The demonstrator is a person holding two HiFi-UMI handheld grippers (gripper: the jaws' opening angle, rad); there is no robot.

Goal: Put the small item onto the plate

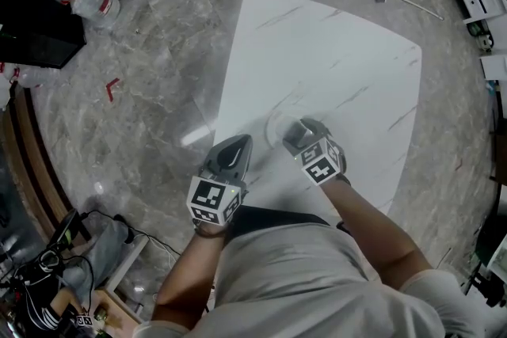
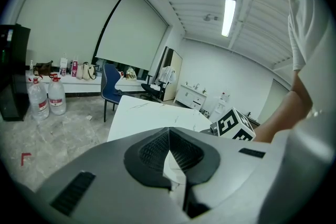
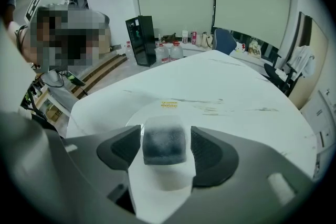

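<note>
The right gripper [image 3: 165, 135] holds the small frosted block [image 3: 164, 145] between its jaws, just above the round plate [image 3: 149, 113] on the white table [image 3: 226, 81]. The left gripper [image 2: 169, 135] is empty, its jaws together. The placing step seems nearly done; the next move needs a gentle lowering, then opening.

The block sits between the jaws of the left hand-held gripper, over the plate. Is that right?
Not quite: the block sits between the jaws of the right hand-held gripper, over the plate, as the right gripper view shows. The left hand-held gripper is shut and holds nothing.
</note>
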